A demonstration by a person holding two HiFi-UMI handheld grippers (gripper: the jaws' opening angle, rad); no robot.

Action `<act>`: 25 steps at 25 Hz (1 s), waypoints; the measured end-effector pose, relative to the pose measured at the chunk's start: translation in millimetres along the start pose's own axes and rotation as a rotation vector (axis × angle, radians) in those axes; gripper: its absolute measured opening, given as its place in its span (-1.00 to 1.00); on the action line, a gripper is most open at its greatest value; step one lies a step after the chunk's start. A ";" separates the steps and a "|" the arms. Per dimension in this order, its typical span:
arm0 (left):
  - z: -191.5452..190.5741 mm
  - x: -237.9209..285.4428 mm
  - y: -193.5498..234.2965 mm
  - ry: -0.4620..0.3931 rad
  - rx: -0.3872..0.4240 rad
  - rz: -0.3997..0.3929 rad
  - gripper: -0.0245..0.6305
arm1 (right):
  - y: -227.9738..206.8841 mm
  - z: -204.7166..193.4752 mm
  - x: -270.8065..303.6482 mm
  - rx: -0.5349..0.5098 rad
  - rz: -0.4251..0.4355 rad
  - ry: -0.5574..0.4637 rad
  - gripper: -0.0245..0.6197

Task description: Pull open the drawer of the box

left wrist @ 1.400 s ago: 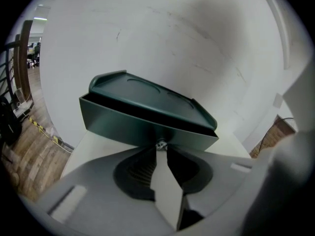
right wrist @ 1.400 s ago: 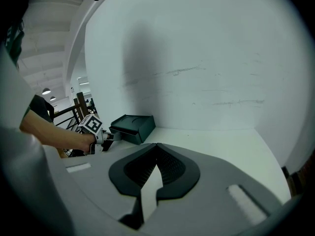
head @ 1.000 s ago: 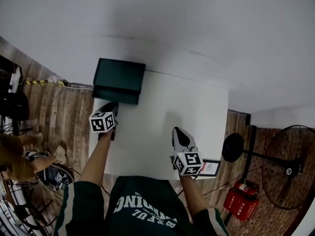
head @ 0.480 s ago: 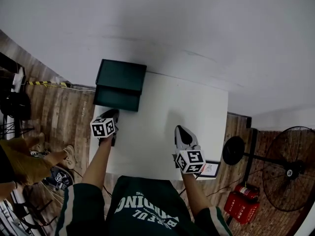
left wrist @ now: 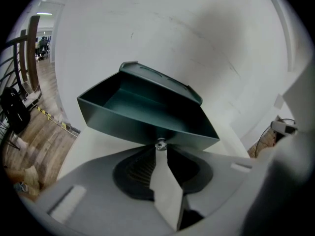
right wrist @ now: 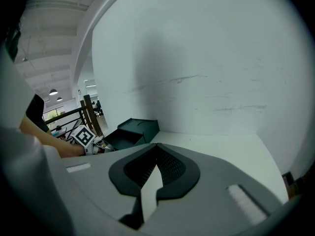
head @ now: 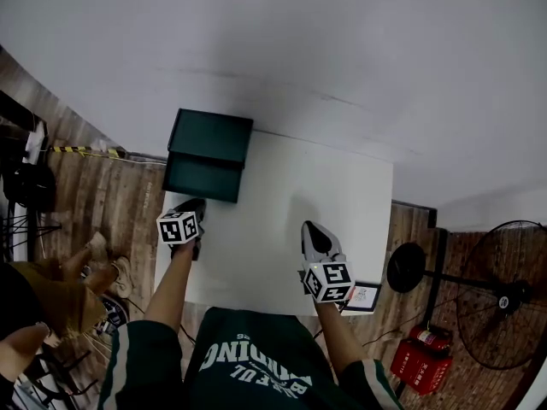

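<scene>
Drawer [left wrist: 142,113] of the dark green box [head: 214,135] stands pulled out toward the lower edge of the head view, and the left gripper view shows its hollow inside. The box sits at the upper left corner of the white worktop [head: 333,203], close to the wall. Left tongs [head: 194,205] are drawn nearly together, their tips pinching the small shiny knob [left wrist: 160,144] on the drawer's front, at the centre of the left gripper view. Right tongs [head: 313,229] are over the lower middle of the worktop, well apart from the box. They are pressed together with nothing between them. In the right gripper view the box shows at middle left.
</scene>
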State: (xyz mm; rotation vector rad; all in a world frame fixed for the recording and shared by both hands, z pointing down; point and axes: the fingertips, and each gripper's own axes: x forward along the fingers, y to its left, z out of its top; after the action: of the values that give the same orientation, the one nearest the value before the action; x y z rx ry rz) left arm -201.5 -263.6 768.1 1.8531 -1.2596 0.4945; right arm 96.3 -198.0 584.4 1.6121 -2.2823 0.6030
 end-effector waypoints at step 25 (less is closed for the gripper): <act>99.5 -114.2 -174.0 -0.367 0.503 -0.175 -0.77 | 0.7 75.2 -20.7 -0.081 0.027 -0.191 -0.92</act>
State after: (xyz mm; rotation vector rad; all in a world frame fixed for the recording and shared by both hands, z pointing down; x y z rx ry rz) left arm -105.5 -249.6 558.8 2.5449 -1.2656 0.4112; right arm 103.4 -217.3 509.2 1.6673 -2.4325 0.3711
